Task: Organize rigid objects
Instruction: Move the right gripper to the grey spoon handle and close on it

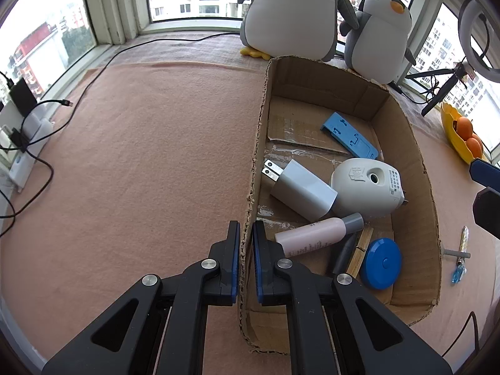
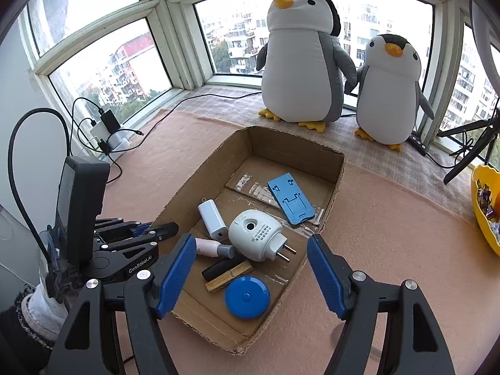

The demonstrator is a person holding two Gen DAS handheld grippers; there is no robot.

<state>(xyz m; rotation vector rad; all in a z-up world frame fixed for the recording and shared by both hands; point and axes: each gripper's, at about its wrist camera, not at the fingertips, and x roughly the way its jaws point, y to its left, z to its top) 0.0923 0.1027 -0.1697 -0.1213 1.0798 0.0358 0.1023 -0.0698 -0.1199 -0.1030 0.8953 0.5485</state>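
Pinching cardboard box wall [image 1: 250,206], left tool [image 1: 246,234]

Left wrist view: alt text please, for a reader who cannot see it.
The left gripper is clamped on the near-left wall of a cardboard box that holds a white charger, white plug-in device, pink bottle, blue stand and blue round case.

bright, even daylight pours in from the windows [image 2: 118,72], blown out white at the panes, shadows soft, focus sharp throughout, with strong fisheye bending and dark corner vignetting.
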